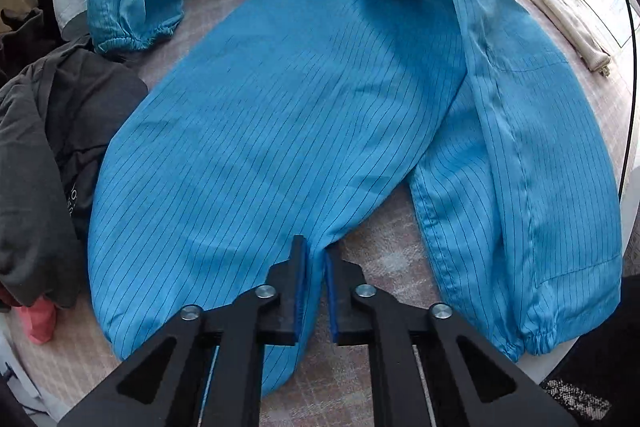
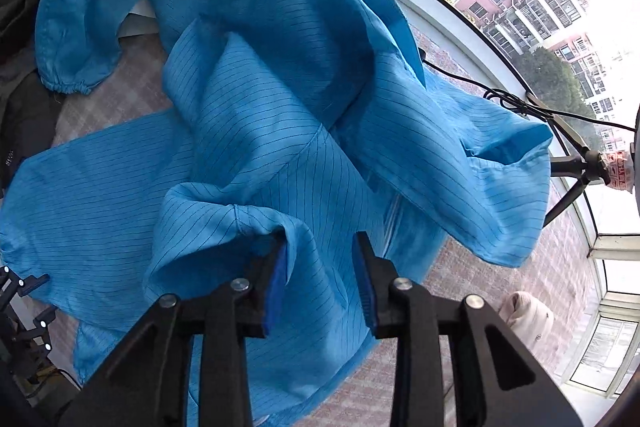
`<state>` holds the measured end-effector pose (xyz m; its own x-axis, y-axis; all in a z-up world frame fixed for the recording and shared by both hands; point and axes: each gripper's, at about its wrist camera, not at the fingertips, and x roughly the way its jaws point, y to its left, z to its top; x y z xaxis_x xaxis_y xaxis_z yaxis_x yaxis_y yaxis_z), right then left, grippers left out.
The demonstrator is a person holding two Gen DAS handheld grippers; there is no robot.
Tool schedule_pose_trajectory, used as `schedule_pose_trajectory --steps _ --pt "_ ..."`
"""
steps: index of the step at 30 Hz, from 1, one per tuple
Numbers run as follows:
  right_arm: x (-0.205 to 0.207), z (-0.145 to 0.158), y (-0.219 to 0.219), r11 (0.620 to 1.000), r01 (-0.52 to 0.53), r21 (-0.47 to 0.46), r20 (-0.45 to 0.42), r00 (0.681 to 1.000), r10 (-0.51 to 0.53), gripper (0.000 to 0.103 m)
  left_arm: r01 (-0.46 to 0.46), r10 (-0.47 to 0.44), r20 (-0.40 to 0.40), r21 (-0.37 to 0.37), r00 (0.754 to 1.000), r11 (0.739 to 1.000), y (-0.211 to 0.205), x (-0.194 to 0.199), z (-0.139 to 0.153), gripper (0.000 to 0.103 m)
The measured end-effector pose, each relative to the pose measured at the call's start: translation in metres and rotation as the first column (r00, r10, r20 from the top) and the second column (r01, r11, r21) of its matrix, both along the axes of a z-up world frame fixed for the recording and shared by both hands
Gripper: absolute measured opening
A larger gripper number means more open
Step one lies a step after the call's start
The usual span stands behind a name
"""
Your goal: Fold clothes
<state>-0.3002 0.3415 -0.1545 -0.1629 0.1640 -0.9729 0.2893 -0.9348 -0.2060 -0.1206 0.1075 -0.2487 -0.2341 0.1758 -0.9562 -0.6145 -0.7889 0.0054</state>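
two claws pinch thin, pinstriped blue garment (image 1: 304, 115) fabric.

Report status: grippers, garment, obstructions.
Left gripper pinching blue garment hem. Right gripper open around a raised fold. Dark clothes pile touching garment's left edge.

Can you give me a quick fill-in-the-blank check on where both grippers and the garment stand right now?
1. The left hand-held gripper is shut on the ____ striped garment.
2. The right hand-held gripper has its jaws ____, with fabric between them.
3. The dark clothes are piled on the garment's ____ side in the left wrist view.

Missing words: blue; open; left
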Motion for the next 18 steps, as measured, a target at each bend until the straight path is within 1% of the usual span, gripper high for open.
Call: schedule_pose_trajectory --steps 1,2,3,5,6,7,9,10,11,13,15,17,18 --pt "-0.001 -0.001 0.001 1.0 -0.001 0.002 -0.001 1.0 0.001 0.031 -0.018 0.018 -0.014 0.008 1.0 1.0 -0.003 -0.007 0.008 0.001" --pt "-0.001 -0.002 0.004 1.0 0.0 0.003 -0.002 1.0 0.0 0.031 -0.036 0.037 -0.043 0.015 0.998 0.999 -0.008 -0.015 0.02 0.001" --pt "-0.002 -0.003 0.006 1.0 0.001 0.005 -0.004 1.0 -0.001 0.031 -0.06 0.062 -0.073 0.031 0.995 0.998 -0.014 -0.025 0.036 0.001" --pt "-0.005 -0.005 0.012 1.0 0.008 0.01 -0.009 1.0 -0.008 0.031 -0.12 0.132 -0.135 0.091 0.982 0.989 -0.03 -0.048 0.077 0.001" --pt "-0.008 -0.005 0.016 1.0 0.016 0.005 -0.015 1.0 -0.016 0.031 -0.154 0.169 -0.178 0.096 0.969 0.983 -0.038 -0.061 0.095 0.001" --pt "-0.011 -0.005 0.02 1.0 0.026 -0.001 -0.02 0.999 -0.026 0.03 -0.191 0.203 -0.224 0.072 0.953 0.979 -0.046 -0.077 0.107 0.001" --pt "-0.018 -0.004 0.024 0.998 0.048 -0.034 -0.029 0.998 -0.049 0.029 -0.268 0.263 -0.317 0.028 0.911 0.963 -0.063 -0.11 0.131 0.002" --pt "-0.021 -0.004 0.025 0.997 0.057 -0.055 -0.034 0.998 -0.058 0.029 -0.305 0.287 -0.342 0.0 0.895 0.952 -0.073 -0.125 0.137 0.006" --pt "-0.025 -0.005 0.024 0.996 0.06 -0.073 -0.035 0.997 -0.062 0.029 -0.338 0.309 -0.328 -0.035 0.893 0.941 -0.086 -0.137 0.135 0.015" --pt "-0.031 -0.01 0.017 0.995 0.041 -0.086 -0.023 0.999 -0.043 0.029 -0.387 0.349 -0.29 -0.082 0.891 0.918 -0.107 -0.148 0.129 0.025" --pt "-0.033 -0.017 0.004 0.997 0.001 -0.071 -0.013 1.0 -0.002 0.029 -0.386 0.341 -0.293 -0.111 0.893 0.916 -0.118 -0.138 0.123 0.028" --pt "-0.033 -0.023 -0.008 0.998 -0.04 -0.053 -0.002 0.999 0.04 0.03 -0.362 0.308 -0.291 -0.152 0.906 0.92 -0.124 -0.114 0.12 0.042" --pt "-0.031 -0.025 -0.012 0.997 -0.056 -0.05 0.008 0.998 0.056 0.03 -0.356 0.3 -0.286 -0.165 0.91 0.92 -0.126 -0.101 0.119 0.042"
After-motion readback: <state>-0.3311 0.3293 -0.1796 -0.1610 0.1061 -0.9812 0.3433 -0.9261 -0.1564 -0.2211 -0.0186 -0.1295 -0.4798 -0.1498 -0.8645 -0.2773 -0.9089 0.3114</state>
